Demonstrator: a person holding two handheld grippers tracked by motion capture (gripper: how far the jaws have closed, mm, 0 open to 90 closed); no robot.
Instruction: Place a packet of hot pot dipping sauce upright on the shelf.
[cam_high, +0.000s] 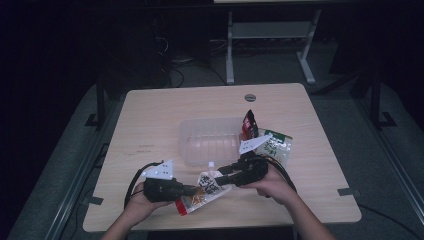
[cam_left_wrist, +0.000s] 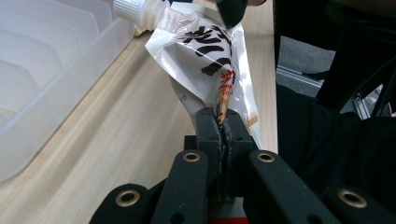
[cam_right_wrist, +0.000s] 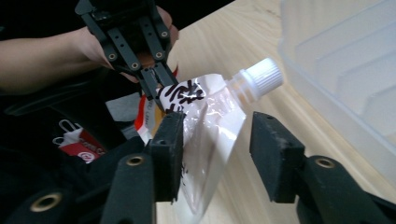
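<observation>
Spout pouch (cam_high: 207, 189) lies near the worktop's (cam_high: 150, 120) front edge, just before one clear plastic bin (cam_high: 210, 140), its white cap (cam_right_wrist: 261, 74) pointing toward the bin wall. Left claw (cam_high: 192, 190) is clamped tight on the pouch's crumpled end; right claw (cam_right_wrist: 215, 154) stands spread, its pads either side of the pouch, the near pad touching the film. Two more packets rest at the bin's right side: a red-and-black one (cam_high: 249, 124) upright, a green-and-white one (cam_high: 276, 145) beside it. Bare wood spreads left and far. Bin contents: cannot tell.
</observation>
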